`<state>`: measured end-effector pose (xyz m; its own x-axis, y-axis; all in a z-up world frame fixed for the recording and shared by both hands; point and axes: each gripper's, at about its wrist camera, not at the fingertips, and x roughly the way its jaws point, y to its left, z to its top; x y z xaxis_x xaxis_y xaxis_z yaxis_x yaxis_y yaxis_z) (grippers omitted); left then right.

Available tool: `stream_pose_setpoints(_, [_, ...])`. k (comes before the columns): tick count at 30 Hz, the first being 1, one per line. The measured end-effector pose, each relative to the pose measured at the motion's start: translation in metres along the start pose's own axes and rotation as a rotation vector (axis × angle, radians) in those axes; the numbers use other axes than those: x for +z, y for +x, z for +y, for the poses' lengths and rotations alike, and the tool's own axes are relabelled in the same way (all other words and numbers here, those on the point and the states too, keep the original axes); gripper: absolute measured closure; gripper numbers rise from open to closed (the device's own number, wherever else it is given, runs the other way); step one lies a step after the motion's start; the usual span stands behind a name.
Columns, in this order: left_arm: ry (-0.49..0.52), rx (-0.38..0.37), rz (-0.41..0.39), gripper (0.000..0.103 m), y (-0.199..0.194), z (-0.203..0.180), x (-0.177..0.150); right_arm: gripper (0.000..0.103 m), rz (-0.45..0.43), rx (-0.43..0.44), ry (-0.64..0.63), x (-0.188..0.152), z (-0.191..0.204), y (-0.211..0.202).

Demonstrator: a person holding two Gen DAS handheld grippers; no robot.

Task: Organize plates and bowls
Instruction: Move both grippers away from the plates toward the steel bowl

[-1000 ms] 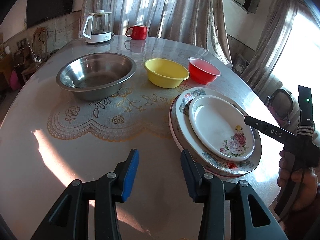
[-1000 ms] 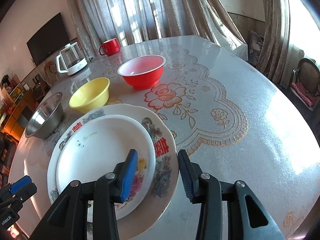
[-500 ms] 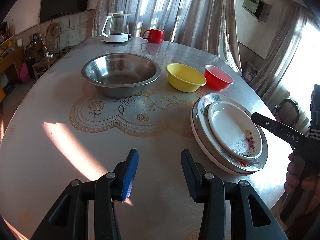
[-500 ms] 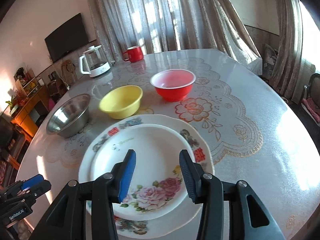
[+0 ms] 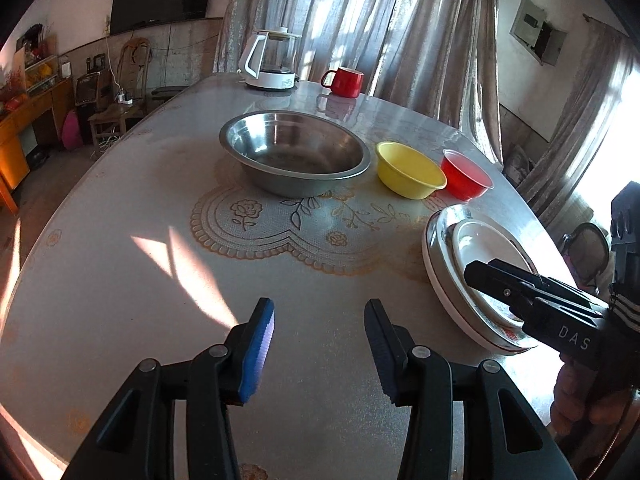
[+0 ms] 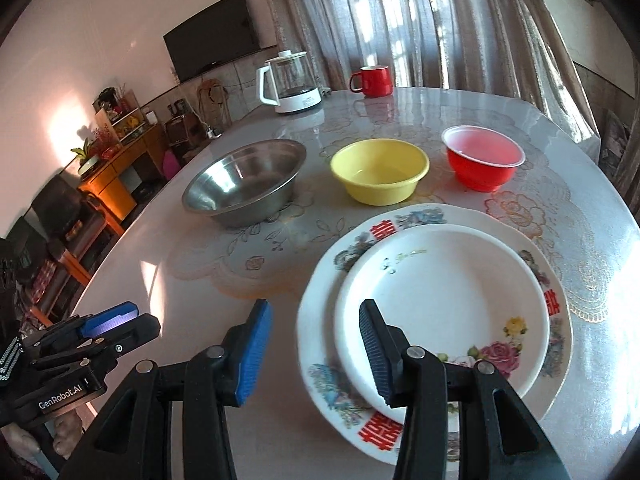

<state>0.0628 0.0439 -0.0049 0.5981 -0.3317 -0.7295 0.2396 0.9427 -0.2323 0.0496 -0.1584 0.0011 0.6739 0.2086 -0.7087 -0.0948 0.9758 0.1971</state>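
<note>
A small white flowered plate (image 6: 444,296) lies stacked on a larger patterned plate (image 6: 420,214). Behind them stand a steel bowl (image 6: 244,172), a yellow bowl (image 6: 378,172) and a red bowl (image 6: 482,160) in a row. My right gripper (image 6: 314,306) is open and hovers over the near left rim of the plate stack, its right finger above the small plate. My left gripper (image 5: 319,308) hangs over bare tabletop left of the plates (image 5: 488,240), jaws opening with nothing between them. The steel bowl (image 5: 294,152) sits ahead of it.
A glass kettle (image 5: 272,60) and a red mug (image 5: 344,80) stand at the table's far edge. The round table (image 5: 120,280) has a floral plastic cover. Chairs and a cabinet stand beyond it on the left. A hand holds the right gripper's handle (image 5: 576,396).
Both grippers have drifted left along the near side of the table. The plate stack has slid toward the right in both views. No dish has moved.
</note>
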Motion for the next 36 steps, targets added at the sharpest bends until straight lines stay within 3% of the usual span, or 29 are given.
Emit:
stream_pose_setpoints(10, [-0.080,0.027,0.029,0.053,0.007,0.030,-0.003,0.052,0.061,0.055,-0.037,-0.001,0.023,0.023])
stream_pose_setpoints(20, [-0.189,0.041,0.035,0.046,0.013,0.066,0.002,0.049,0.059,0.068,-0.064,0.009,0.034,0.028])
stream_pose_setpoints(29, [-0.214,0.059,0.001,0.044,0.015,0.085,0.031,0.049,0.048,0.119,-0.004,0.042,0.029,0.048])
stream_pose_setpoints(31, [-0.200,0.062,-0.009,0.045,0.017,0.084,0.042,0.055,0.040,0.123,0.004,0.054,0.028,0.054])
stream_pose_setpoints(36, [-0.205,0.050,-0.021,0.045,0.030,0.086,0.071,0.056,0.039,0.116,0.036,0.079,0.027,0.076])
